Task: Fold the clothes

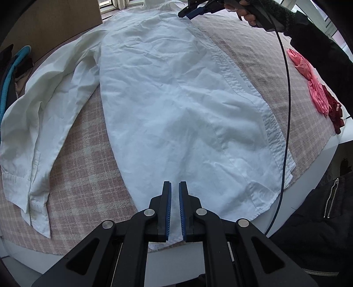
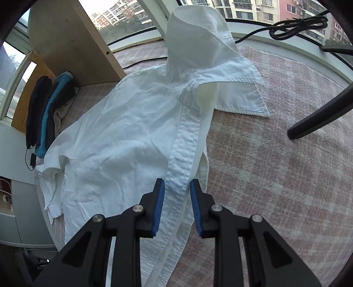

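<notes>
A white button-up shirt lies flat on a pink checked cloth, one sleeve stretched out to the left. My left gripper sits at the shirt's hem, its jaws nearly closed around the hem fabric. My right gripper shows at the far end, near the collar. In the right wrist view the right gripper is open, its jaws either side of the button placket. The collar stands up beyond it.
Pink and dark red clothes lie at the cloth's right edge. A black cable hangs across the right side. Dark and blue clothes and a wooden board are on the left. A black bar is at right.
</notes>
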A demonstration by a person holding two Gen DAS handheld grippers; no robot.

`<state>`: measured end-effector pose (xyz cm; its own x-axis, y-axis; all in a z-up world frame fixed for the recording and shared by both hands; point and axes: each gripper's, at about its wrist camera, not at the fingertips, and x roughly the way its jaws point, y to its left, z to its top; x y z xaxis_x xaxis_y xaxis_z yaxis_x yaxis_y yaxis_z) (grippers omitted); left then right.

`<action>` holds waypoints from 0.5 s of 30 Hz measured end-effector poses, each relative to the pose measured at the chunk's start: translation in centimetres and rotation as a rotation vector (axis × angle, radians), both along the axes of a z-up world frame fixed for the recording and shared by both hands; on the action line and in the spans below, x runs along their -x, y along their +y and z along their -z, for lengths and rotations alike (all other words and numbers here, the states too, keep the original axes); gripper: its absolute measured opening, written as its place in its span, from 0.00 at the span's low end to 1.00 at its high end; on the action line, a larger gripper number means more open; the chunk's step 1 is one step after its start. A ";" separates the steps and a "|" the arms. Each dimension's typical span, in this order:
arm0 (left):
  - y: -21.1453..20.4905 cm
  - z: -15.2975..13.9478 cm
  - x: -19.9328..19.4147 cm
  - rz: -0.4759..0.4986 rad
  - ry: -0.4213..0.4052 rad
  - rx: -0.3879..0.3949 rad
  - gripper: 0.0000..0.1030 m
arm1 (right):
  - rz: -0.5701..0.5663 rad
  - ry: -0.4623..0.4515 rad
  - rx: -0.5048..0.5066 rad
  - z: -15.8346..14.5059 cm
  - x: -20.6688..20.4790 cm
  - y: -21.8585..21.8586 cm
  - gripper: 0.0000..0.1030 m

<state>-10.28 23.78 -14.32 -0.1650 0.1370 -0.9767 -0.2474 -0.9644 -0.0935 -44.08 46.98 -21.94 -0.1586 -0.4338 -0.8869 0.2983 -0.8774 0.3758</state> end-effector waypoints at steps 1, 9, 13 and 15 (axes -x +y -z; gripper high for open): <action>0.0 0.1 0.0 0.000 -0.001 0.002 0.08 | -0.012 0.001 0.003 -0.2 -0.1 -0.1 0.24; 0.3 0.0 0.1 0.003 -0.003 0.012 0.08 | -0.050 0.014 -0.034 -0.3 -0.5 -0.8 0.05; 0.4 0.5 0.0 0.002 -0.017 0.012 0.08 | -0.051 0.038 -0.074 -0.5 -0.7 -0.5 0.03; 0.4 0.8 -0.2 0.004 -0.025 0.011 0.08 | -0.050 0.063 -0.090 -1.0 -0.8 -0.2 0.03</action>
<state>-10.12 24.18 -15.08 -0.1403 0.1272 -0.9819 -0.2491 -0.9643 -0.0893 -43.29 46.78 -20.90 -0.1954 -0.3613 -0.9117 0.3635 -0.8901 0.2748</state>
